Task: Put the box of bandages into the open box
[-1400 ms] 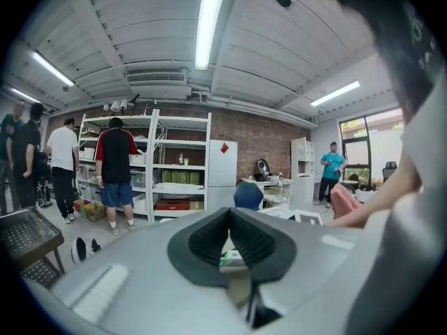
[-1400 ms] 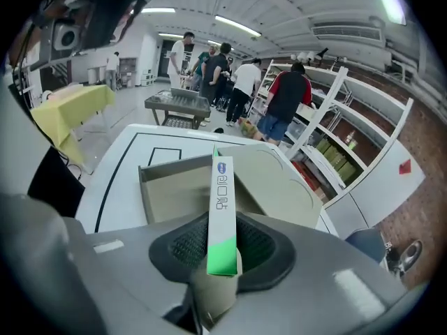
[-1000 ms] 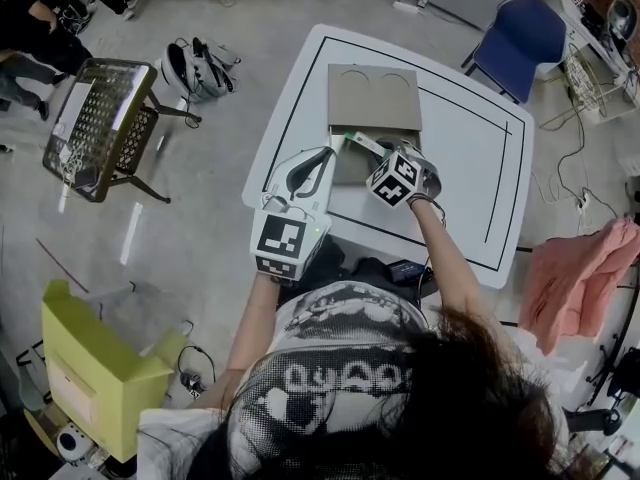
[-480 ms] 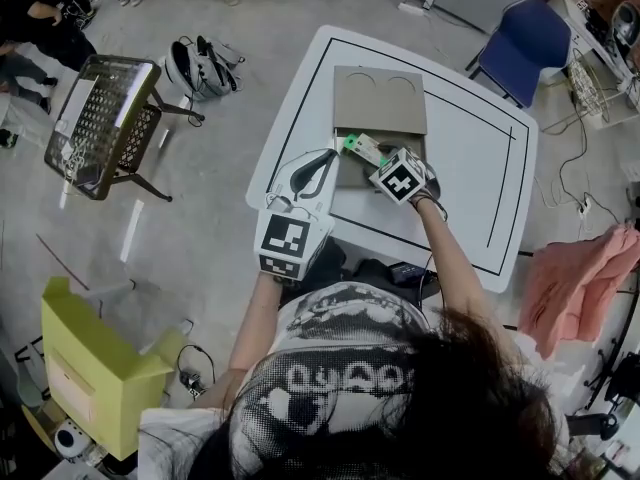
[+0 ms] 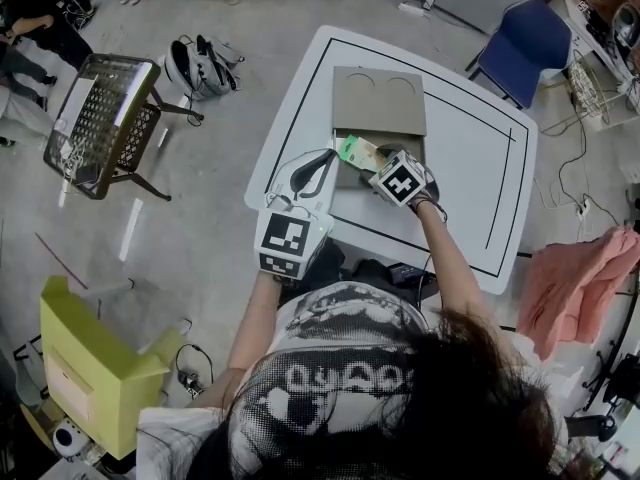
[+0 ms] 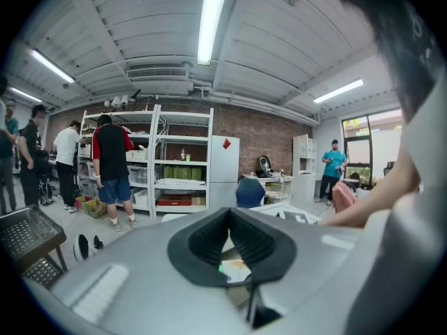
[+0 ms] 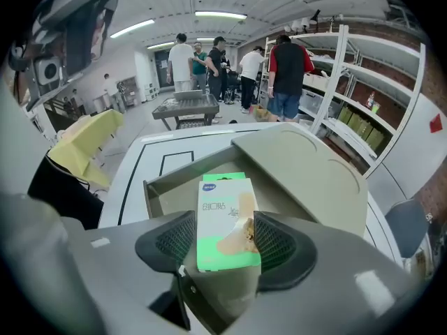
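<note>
One green-and-white bandage box (image 7: 225,218) sits between the right gripper's (image 7: 226,241) just-opened jaws; left gripper's (image 6: 229,241) jaws closed.

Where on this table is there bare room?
Free: the white table's right half, from the open box to the right edge. Crowded: the near-left edge, under the left gripper, and the box's tray, where the bandage box is between the right gripper's jaws, which have just been opening.

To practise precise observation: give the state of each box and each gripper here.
open box: lid folded back, open.
box of bandages: closed, in the open box, not gripped.
right gripper: jaws have just been opening, now apart, with the box of bandages between them but not pressed.
left gripper: shut, empty.
</note>
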